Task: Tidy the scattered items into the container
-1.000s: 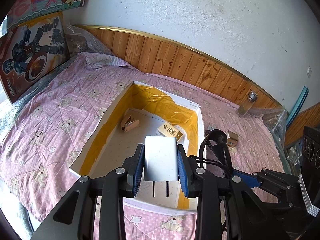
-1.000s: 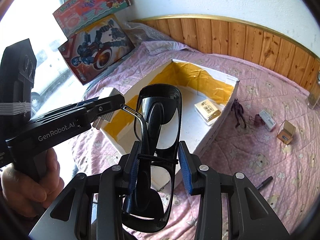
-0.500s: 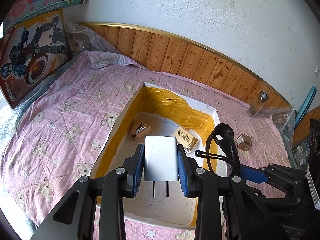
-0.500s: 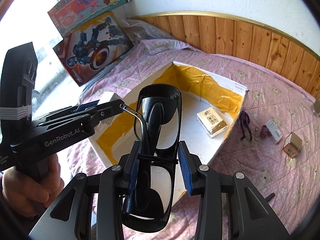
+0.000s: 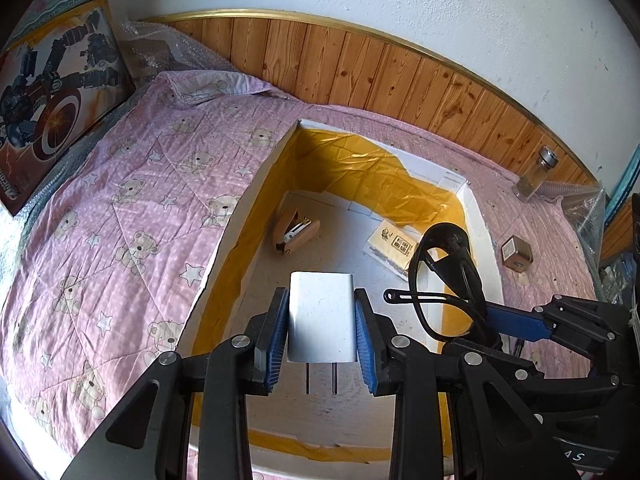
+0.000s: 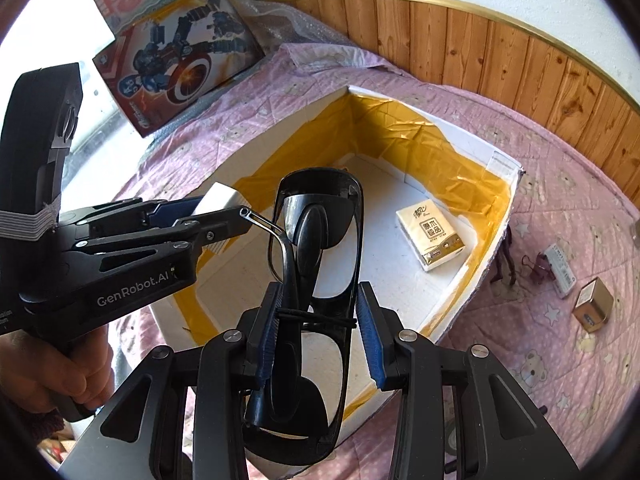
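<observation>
A white box (image 5: 256, 184) (image 6: 502, 164) lined with yellow tape lies open on the pink bedspread. My left gripper (image 5: 322, 334) is shut on a white plug adapter (image 5: 322, 316), held above the box's near end with the prongs pointing back at me. My right gripper (image 6: 318, 324) is shut on folded black sunglasses (image 6: 320, 240), also over the box; the sunglasses (image 5: 444, 276) show at the right in the left wrist view. Inside the box lie a tan stapler (image 5: 298, 232) and a tissue pack (image 6: 430, 238) (image 5: 394, 246).
On the bedspread right of the box lie a small brown box (image 6: 592, 306) (image 5: 516, 252), a white packet (image 6: 562, 268) and a dark binder clip (image 6: 538, 268). A glass jar (image 5: 536, 174) stands by the wooden panelling. Toy boxes (image 6: 180, 56) lean at the left.
Both grippers have moved forward over the box with their loads, so its inside now fills more of each view. Neither grip has changed.
</observation>
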### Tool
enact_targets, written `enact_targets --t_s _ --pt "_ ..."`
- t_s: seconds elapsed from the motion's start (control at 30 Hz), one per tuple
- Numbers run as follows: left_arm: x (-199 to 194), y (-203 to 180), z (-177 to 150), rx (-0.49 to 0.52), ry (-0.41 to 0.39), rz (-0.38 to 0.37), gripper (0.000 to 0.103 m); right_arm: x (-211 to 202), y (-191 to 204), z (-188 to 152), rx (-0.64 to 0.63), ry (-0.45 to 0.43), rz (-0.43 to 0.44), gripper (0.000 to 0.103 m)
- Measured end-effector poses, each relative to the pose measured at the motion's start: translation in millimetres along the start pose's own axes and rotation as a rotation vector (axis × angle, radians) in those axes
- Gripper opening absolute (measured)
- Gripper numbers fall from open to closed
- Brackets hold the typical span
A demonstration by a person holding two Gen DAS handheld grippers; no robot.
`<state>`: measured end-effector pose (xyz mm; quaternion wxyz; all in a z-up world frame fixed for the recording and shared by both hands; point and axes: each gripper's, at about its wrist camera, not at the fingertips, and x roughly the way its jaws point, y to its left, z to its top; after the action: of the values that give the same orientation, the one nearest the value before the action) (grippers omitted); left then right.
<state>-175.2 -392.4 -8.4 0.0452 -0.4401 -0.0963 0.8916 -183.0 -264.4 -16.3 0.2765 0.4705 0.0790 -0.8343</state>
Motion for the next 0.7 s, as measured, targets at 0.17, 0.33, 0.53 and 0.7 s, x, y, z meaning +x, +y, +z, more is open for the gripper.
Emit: enact_targets --t_s 0.17,0.33,0.53,0.7 --pt "15.7 7.9 -6.8 0.004 0.043 0.022 0.033 15.2 2.2 -1.1 -0.044 0.043 -0.022 0.039" --pt "30.2 13.5 -11.1 0.012 0.084 0.038 0.033 29.9 7.6 -1.4 -0.103 0.093 -0.040 0.039" --pt "43.9 13.1 -15.1 0.024 0.119 0.043 0.033 40.6 11.9 -3.8 -0.142 0.137 -0.052 0.039" --pt "50.7 14.9 -19.5 0.021 0.141 0.041 0.033 42.6 11.6 -5.0 -0.157 0.149 -0.059 0.039"
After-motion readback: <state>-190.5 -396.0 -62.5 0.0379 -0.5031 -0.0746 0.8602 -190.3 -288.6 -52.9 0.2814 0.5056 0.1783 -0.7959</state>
